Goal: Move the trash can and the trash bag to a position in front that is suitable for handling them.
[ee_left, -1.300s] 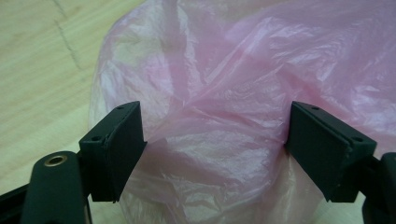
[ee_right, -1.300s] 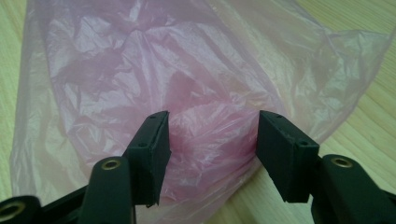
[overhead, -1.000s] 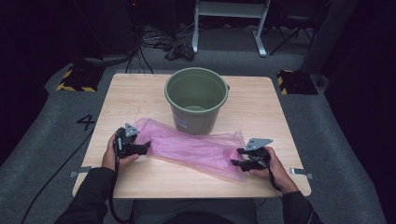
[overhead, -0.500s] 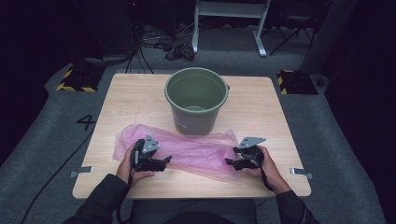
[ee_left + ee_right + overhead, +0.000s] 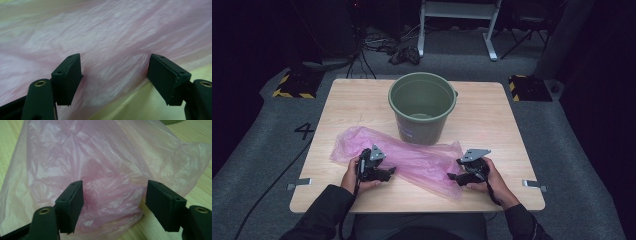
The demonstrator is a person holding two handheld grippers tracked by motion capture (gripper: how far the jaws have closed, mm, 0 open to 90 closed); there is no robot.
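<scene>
A thin pink plastic bag (image 5: 412, 160) lies flat across the near half of the wooden table (image 5: 492, 120), in front of a green bucket (image 5: 422, 107). My left gripper (image 5: 389, 172) rests over the bag's left part, jaws wide apart, with pink film (image 5: 112, 45) lying between and beyond them. My right gripper (image 5: 453, 176) sits at the bag's right end, open as well, the crumpled bag end (image 5: 100, 170) bulging between its jaws. Neither pair of jaws pinches the film.
The bucket stands upright and empty at the table's middle, just behind the bag. Bare wood stretches left and right of the bucket. Cables, a yellow-black striped block (image 5: 292, 86) and a white frame's legs (image 5: 457, 25) lie on the grey floor beyond the table.
My left gripper slid right along the bag from its left end toward the middle. The right gripper edged slightly left onto the bag's right end.
</scene>
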